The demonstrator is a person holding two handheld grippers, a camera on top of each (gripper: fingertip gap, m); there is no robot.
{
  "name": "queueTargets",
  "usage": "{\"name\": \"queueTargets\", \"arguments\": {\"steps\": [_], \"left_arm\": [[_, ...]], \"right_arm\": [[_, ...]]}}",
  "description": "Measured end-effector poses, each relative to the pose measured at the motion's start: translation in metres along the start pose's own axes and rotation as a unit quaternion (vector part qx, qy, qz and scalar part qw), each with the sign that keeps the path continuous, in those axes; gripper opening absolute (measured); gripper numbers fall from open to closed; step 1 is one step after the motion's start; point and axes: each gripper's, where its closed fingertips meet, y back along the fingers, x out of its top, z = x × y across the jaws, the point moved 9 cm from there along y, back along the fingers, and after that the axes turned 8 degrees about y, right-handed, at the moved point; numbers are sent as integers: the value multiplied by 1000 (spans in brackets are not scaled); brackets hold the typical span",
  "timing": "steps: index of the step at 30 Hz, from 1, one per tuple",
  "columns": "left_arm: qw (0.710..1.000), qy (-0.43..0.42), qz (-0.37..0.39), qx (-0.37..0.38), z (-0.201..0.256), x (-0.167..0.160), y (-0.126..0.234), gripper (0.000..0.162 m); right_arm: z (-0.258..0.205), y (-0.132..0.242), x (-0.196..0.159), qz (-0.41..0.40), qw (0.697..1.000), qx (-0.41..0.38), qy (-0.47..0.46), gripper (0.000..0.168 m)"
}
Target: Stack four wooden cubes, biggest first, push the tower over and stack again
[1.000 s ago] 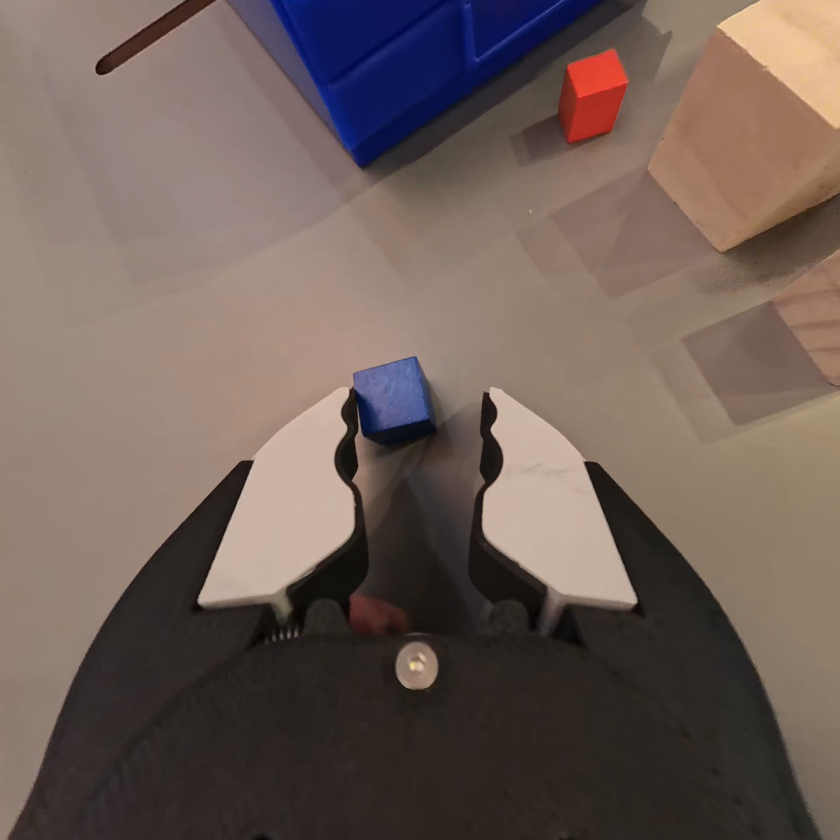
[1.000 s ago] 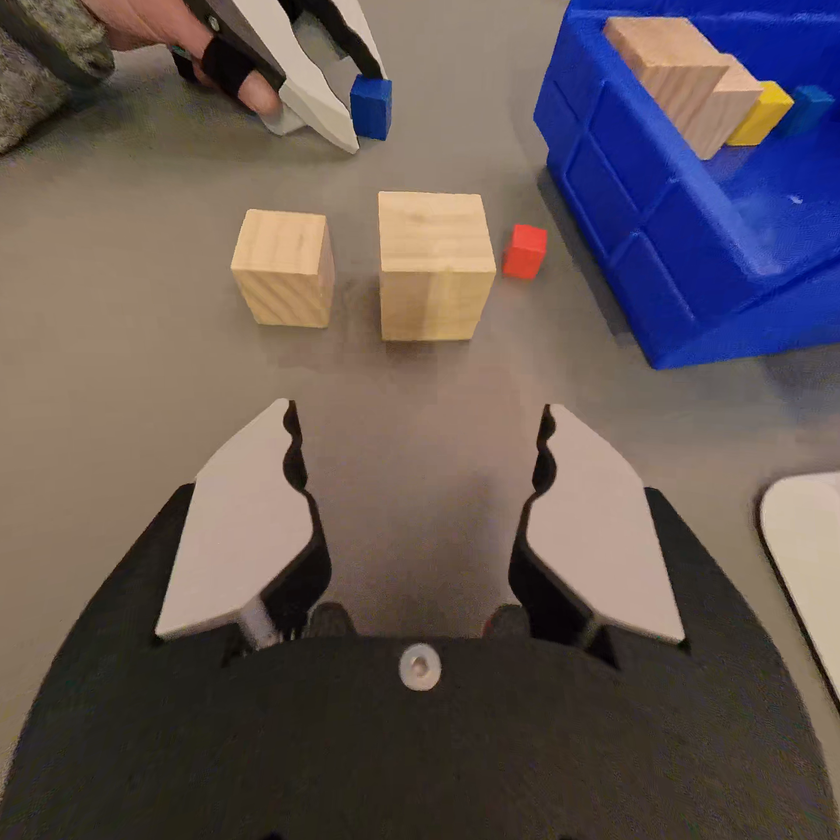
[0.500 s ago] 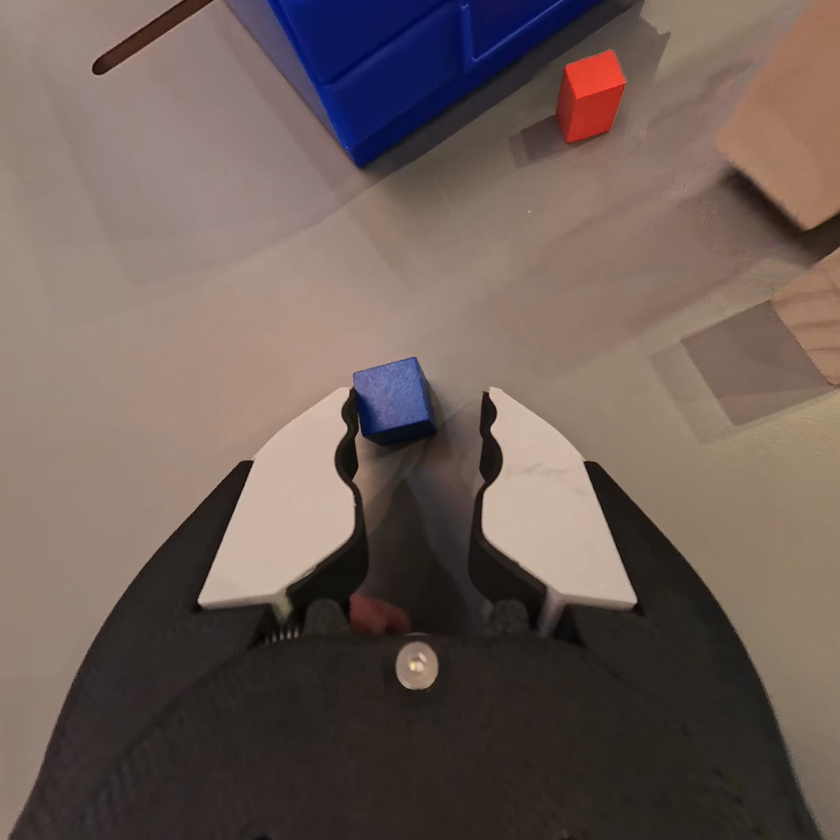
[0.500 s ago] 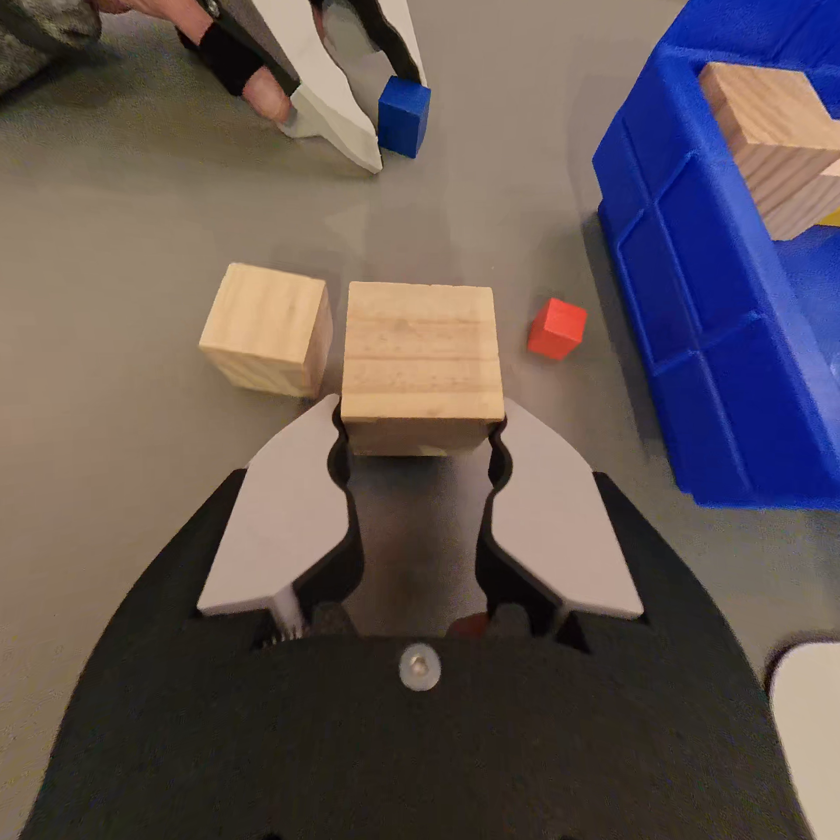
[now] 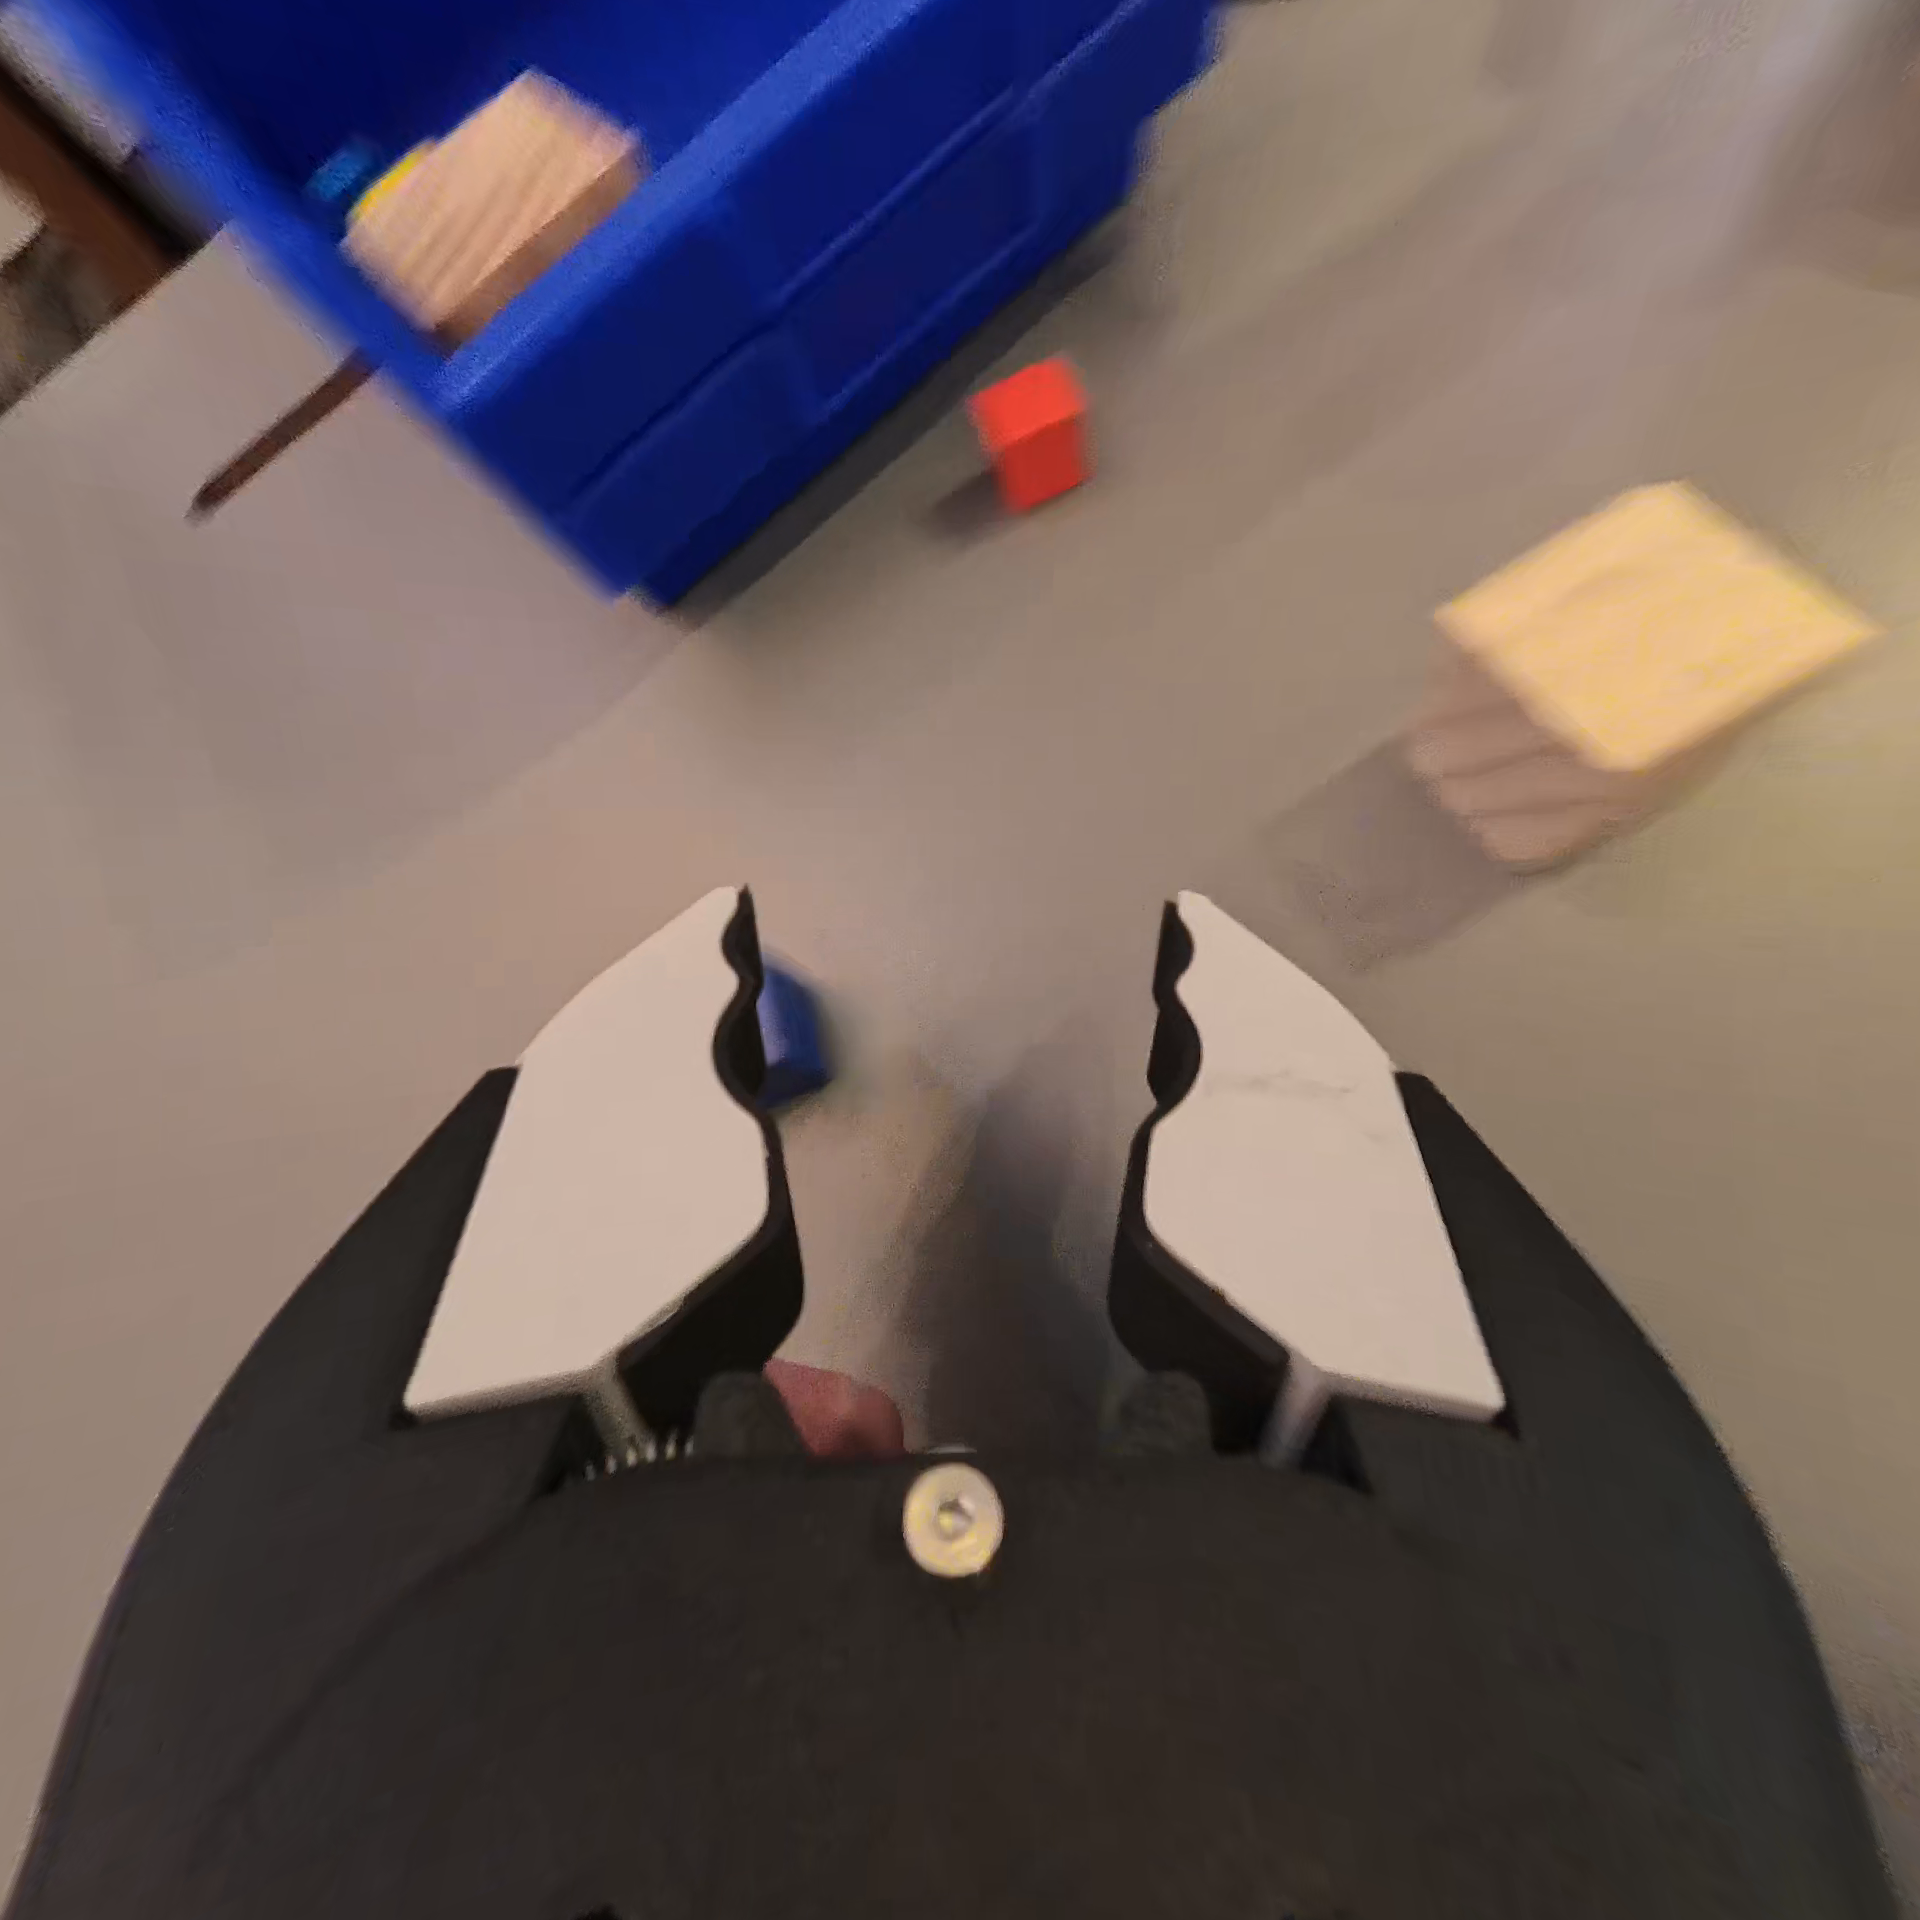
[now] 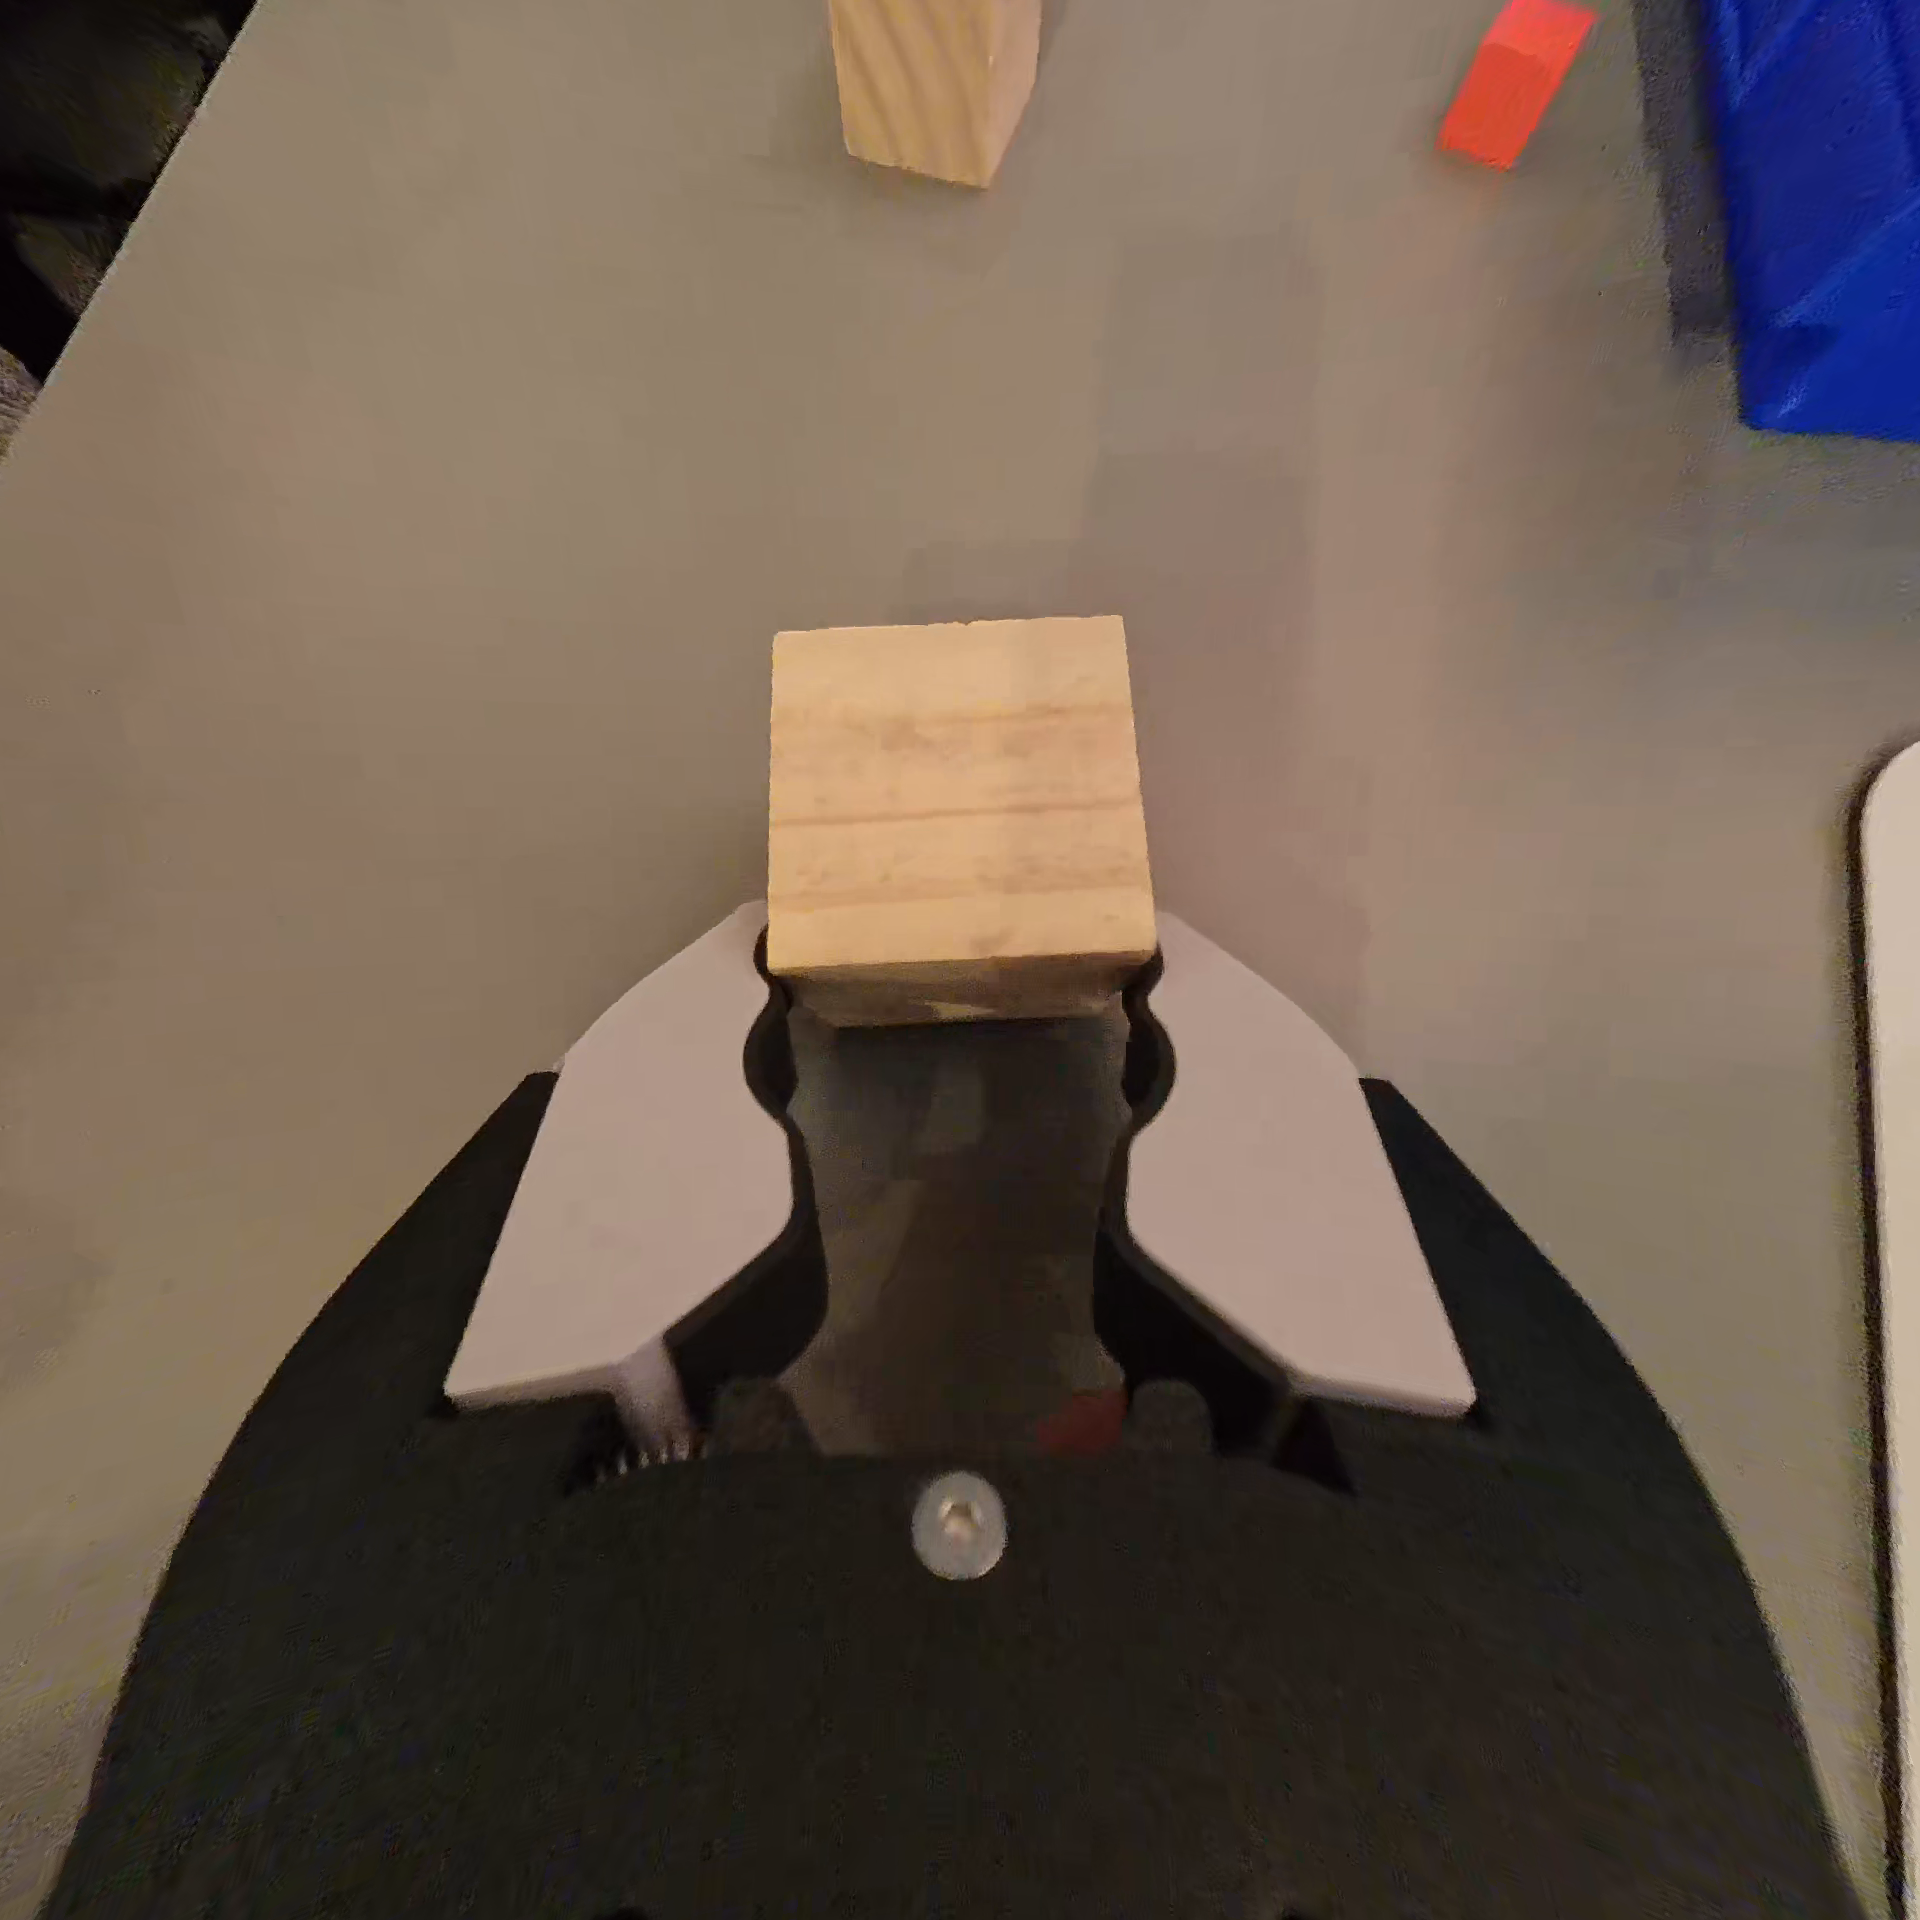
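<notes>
My right gripper [image 6: 961,935] is shut on the big wooden cube [image 6: 956,790], gripping its near end by the two side faces. The medium wooden cube [image 6: 935,83] stands on the grey table far ahead of it. It also shows in the blurred left wrist view [image 5: 1631,675], to the right. The small red cube [image 6: 1512,83] lies near the blue bin and shows in the left wrist view [image 5: 1031,434] too. My left gripper [image 5: 956,914] is open and empty. The small blue cube [image 5: 792,1039] sits on the table, half hidden behind the left finger.
A blue plastic bin [image 5: 727,312] stands at the far left of the left wrist view, with a wooden cube [image 5: 488,208] and small coloured cubes inside. It also shows in the right wrist view [image 6: 1829,208]. A white flat object [image 6: 1896,1143] lies at the right edge. The table's left edge [image 6: 125,281] is near. My right fingertips sit around 30 centimeters from my left ones.
My right gripper closed on the big wooden cube and carried it away from the other cubes. My left gripper opened wider and rose quickly, leaving the blue cube on the table.
</notes>
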Motion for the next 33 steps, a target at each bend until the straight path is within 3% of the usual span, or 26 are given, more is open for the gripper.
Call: {"name": "queueTargets", "arguments": {"steps": [2, 6, 9, 14, 17, 20, 23, 28, 32, 33], "left_arm": [[996, -56, 21, -63, 28, 14, 6, 72], [982, -125, 4, -138, 65, 25, -10, 71], [974, -144, -3, -177, 80, 27, -30, 60], [973, -123, 44, -189, 94, 56, -43, 49], [974, -106, 70, -188, 113, 96, -49, 48], [962, -99, 93, -235, 146, 135, -58, 48], [960, -122, 98, -232, 175, 159, -73, 47], [964, -116, 69, -229, 201, 163, -100, 47], [966, -94, 77, -227, 203, 163, -100, 47], [964, -87, 85, -237, 203, 163, -98, 54]], "right_arm": [[0, -4, -3, -15, 1000, 6, 1, 84], [0, -4, -1, -2, 1000, 14, 6, 76], [0, -6, -2, -14, 1000, 11, 12, 72], [1, 1, -8, -11, 1000, 3, 1, 71], [0, 4, -10, -6, 1000, 4, 0, 71], [-1, 4, -10, -6, 1000, 3, 2, 71], [-1, 5, -11, 1, 1000, 2, 3, 69], [-2, 8, -11, 9, 1000, 5, 2, 67], [-3, 7, -11, 8, 1000, 7, 6, 66], [-3, 7, -11, 8, 1000, 7, 6, 66]]}}
